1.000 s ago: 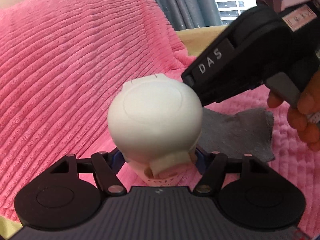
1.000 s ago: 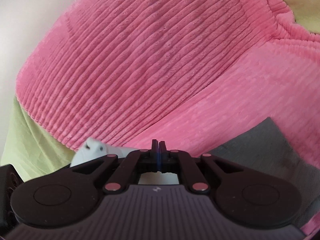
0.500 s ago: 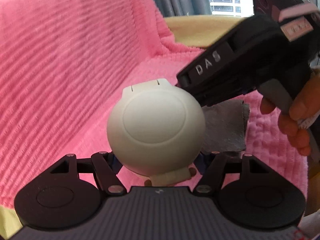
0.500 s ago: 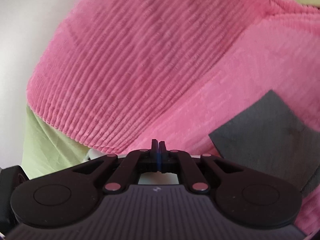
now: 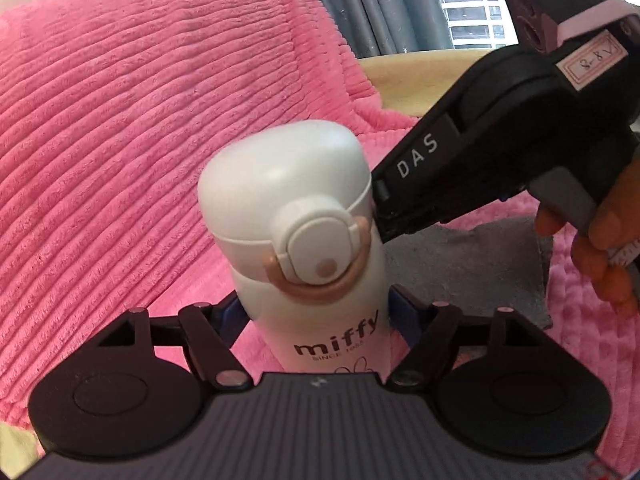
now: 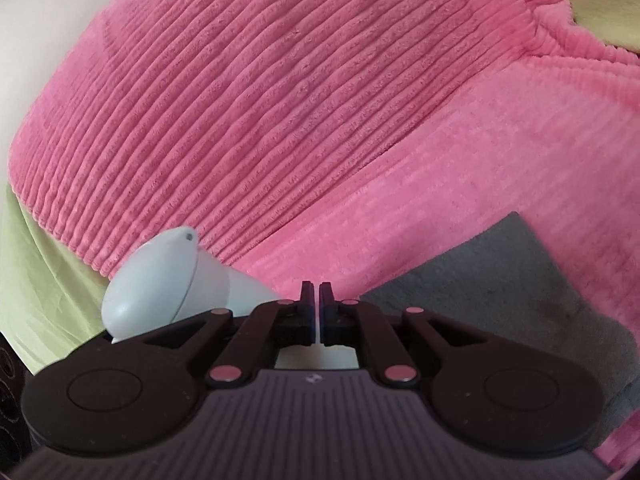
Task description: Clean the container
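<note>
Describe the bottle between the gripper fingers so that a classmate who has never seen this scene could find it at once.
Start at the pink ribbed blanket that fills the scene, with a grey cloth lying on it. Left of that cloth, between the left gripper fingers, stands the white bottle. Only it has a domed flip lid, a peach ring and the dark word "miffy".

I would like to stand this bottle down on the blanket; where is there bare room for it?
Free: the flat pink blanket between the ribbed backrest and the grey cloth. Crowded: around the white bottle, where the right gripper sits against its lid, with the cloth just behind.
</note>
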Available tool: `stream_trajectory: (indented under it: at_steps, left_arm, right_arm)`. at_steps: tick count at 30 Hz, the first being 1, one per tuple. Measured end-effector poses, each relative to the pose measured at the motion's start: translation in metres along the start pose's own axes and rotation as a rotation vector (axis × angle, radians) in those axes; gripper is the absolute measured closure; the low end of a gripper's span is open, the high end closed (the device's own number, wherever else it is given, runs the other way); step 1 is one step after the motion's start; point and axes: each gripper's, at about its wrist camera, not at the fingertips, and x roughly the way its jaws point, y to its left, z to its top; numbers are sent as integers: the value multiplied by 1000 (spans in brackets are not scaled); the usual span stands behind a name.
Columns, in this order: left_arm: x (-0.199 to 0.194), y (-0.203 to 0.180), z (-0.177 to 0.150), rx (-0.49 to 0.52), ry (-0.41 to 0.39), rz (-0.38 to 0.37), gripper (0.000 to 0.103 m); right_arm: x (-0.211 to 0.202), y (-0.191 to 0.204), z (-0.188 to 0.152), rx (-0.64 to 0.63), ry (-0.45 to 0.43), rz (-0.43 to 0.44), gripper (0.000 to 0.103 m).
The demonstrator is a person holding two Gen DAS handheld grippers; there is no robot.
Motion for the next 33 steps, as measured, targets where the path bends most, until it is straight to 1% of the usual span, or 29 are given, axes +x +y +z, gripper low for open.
stream_trajectory:
  at_steps: [6, 10, 14, 19, 21, 22, 24, 26, 27, 29, 30, 33]
  left_arm:
    - [-1, -1, 1, 6, -10, 20, 26]
    - [2, -3, 1, 11, -13, 38, 19]
    - [-2, -1, -2, -9, -18, 33, 19]
    - [-10, 1, -9, -34, -17, 30, 19]
    - [-13, 2, -10, -53, -15, 24, 19]
    - [-15, 2, -11, -62, -15, 21, 19]
    - [-20, 1, -12, -83, -19, 21, 19]
    - [-26, -1, -14, -104, -23, 18, 19]
    - [-29, -2, -16, -113, -24, 20, 19]
    - [-36, -5, -20, -132, -21, 14, 19]
    - [-38, -6, -22, -141, -18, 13, 19]
    - [-46, -9, -25, -172, -11, 7, 19]
  right_arm:
    - [-7, -5, -4, 1, -45, -8, 99]
    - [-14, -8, -4, 9, -85, -9, 99]
    - [-23, -12, -7, 24, -109, -8, 99]
    - [-47, -25, -28, 29, -120, -49, 99]
    - [-58, -33, -39, 55, -116, -70, 99]
    - [-69, -40, -46, 84, -115, -67, 98]
    - [-89, -56, -57, 135, -114, -63, 94]
    - [-111, -71, -69, 197, -117, -73, 80]
    - [-120, -78, -75, 233, -118, -81, 78]
    - [-130, -94, -83, 306, -101, -106, 78]
    - [-134, -102, -86, 332, -106, -121, 78]
    - [-135, -118, -86, 404, -140, -121, 78]
